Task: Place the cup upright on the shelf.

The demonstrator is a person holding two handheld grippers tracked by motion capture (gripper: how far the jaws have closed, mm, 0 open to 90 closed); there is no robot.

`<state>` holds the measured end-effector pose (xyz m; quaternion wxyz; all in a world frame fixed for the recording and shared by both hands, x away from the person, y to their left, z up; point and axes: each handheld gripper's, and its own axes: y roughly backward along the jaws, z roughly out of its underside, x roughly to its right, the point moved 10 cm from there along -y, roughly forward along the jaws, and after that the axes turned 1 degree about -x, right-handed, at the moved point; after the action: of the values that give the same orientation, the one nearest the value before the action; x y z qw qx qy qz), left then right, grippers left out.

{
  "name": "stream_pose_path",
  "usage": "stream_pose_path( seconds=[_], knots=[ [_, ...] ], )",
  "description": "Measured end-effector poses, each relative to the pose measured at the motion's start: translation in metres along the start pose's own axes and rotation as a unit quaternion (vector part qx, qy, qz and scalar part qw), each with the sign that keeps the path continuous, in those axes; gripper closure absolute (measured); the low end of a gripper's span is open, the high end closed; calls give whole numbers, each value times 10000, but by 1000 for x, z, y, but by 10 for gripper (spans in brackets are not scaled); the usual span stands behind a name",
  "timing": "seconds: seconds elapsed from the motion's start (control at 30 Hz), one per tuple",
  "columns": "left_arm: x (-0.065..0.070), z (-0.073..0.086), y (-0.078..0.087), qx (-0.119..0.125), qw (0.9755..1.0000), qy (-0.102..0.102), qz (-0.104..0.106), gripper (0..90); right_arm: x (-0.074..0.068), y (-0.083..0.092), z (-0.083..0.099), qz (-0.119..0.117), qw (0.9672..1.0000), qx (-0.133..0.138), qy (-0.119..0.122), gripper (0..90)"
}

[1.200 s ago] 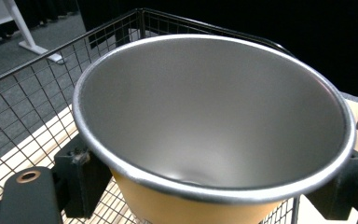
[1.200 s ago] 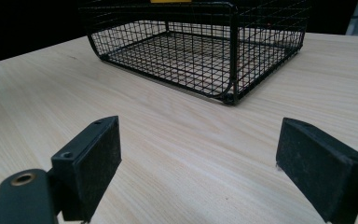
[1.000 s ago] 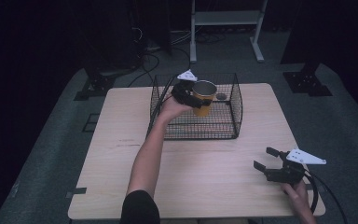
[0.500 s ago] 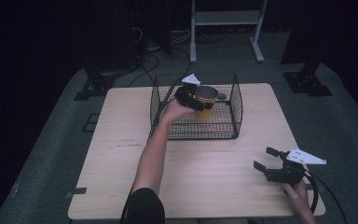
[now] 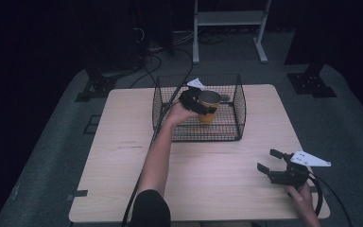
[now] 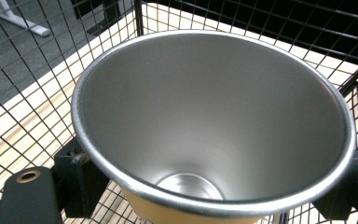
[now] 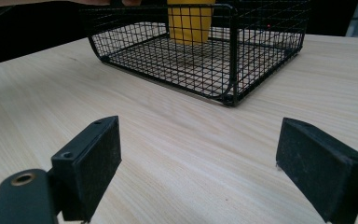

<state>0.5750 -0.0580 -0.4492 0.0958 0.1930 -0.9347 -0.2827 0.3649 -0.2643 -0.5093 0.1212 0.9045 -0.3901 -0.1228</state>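
Lowered since a second ago, the yellow metal cup (image 5: 209, 107) now hangs deeper inside the black wire basket (image 5: 238, 111) at the far side of the table (image 5: 123, 156), clamped at its sides by the left hand-held gripper (image 5: 196, 101); the left gripper view looks straight down into the cup's bare steel interior (image 6: 214, 121), with a black jaw pressed against the wall on each side and basket mesh all around. Whether the cup's base already rests on the basket floor cannot be told from these views. The right hand-held gripper (image 5: 272, 161) rests near the table's front right corner, jaws spread wide and holding nothing, well apart from the basket. The likeliest trouble is a release with the cup tilted or not yet down, which could tip it onto the mesh; the gripper or its trailing cable could also snag the basket's upper rim on the way out. Room inside the basket is modest, with wire walls close on every side, so straight up looks like the cleanest exit. Open tabletop stretches between the basket and the near edge.
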Motion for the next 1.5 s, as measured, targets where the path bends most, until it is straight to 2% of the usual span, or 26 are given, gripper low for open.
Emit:
stream_pose_path(
  seconds=[0.4, 0.53, 0.6, 0.87, 1.5],
  knots=[
    [-1, 8, -8, -232, 9997, -61, -11, 150, 0, 0, 0, 2, 10000, 6, 3, 129],
    [-2, 10, -11, -311, 9995, -86, 25, 149, 0, 0, 0, -2, 10000, 5, 4, 129],
    [-2, 13, -13, -429, 9990, -77, 50, 149, 0, 0, 0, -5, 10000, 6, -1, 129],
    [-2, 18, -18, -572, 9982, -118, 95, 148, 0, 0, 0, -12, 10000, 9, 14, 129],
    [-2, 23, -18, -723, 9972, -151, 75, 138, -1, 0, 0, -17, 10000, 8, 29, 129]
  ],
)
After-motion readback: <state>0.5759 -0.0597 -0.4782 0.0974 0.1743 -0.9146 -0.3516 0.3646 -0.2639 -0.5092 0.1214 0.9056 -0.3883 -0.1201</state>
